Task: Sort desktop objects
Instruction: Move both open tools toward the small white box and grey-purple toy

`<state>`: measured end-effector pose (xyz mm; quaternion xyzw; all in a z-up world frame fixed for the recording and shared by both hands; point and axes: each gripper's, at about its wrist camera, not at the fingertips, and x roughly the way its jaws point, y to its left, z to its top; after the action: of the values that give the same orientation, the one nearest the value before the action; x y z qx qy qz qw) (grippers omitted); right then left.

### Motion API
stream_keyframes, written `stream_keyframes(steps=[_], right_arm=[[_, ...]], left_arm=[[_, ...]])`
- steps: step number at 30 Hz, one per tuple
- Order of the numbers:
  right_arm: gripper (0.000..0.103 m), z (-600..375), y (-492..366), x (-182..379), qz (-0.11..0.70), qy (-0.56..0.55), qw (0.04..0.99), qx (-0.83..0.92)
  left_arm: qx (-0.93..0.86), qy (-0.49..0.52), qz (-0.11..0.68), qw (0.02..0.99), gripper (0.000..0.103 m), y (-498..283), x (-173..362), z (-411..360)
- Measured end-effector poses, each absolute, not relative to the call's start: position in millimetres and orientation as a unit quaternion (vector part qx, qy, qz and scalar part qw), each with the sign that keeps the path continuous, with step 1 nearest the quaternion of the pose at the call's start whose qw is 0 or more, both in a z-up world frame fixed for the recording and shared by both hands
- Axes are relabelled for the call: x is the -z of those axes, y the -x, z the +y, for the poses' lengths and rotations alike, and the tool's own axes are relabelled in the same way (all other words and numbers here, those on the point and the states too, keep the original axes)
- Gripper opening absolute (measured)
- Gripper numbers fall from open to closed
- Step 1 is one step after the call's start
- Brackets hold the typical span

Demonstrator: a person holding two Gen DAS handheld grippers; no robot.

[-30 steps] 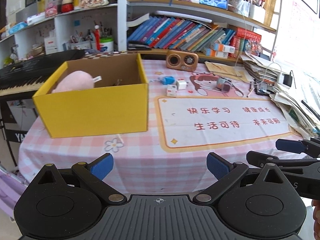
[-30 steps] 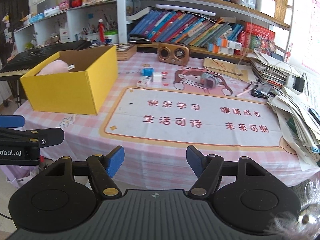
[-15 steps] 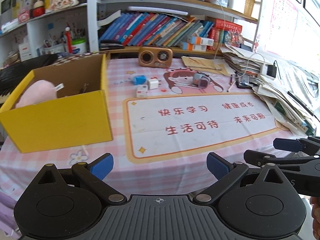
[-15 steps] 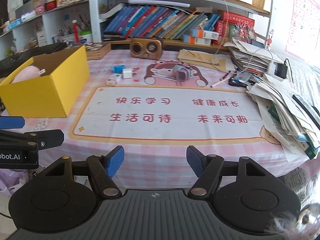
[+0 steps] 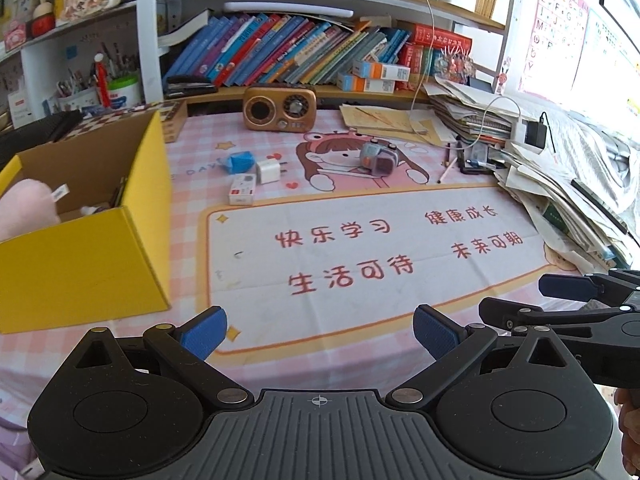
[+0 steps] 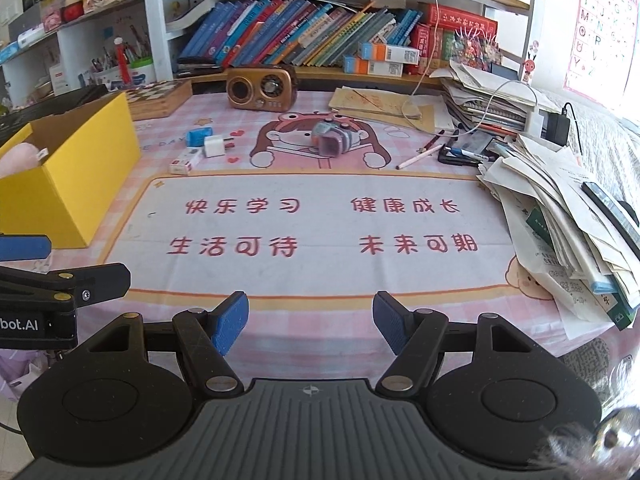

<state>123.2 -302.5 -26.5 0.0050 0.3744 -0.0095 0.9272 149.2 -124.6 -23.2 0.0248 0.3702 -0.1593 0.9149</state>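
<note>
A yellow cardboard box stands on the table's left side with a pink plush toy inside. Beyond it lie a blue eraser-like block, a white charger plug and a small white box. A grey-purple smartwatch lies farther right. My left gripper is open and empty above the near table edge. My right gripper is open and empty beside it.
A brown retro radio stands at the back under shelves of books. A pile of papers covers the right side, with pens and a phone near it. A printed mat covers the middle.
Both grippers have moved forward and rightward toward the table, so the yellow box has slid to the left of each view and the small objects look nearer. Both stay open.
</note>
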Motion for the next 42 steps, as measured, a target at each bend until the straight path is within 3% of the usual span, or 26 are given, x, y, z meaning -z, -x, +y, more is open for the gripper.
stream_keyframes(steps=[25,42], right_arm=[[0.068,-381,-254,32,0.375,-0.001,0.926,-0.054],[0.075,-390,-359,46,0.365,0.018,0.925,-0.101]], left_arm=[[0.062,-0.02,0.358,0.932,0.1,-251,22,-181],[0.005,-0.031,0.369,0.929,0.1,-320,41,-191]])
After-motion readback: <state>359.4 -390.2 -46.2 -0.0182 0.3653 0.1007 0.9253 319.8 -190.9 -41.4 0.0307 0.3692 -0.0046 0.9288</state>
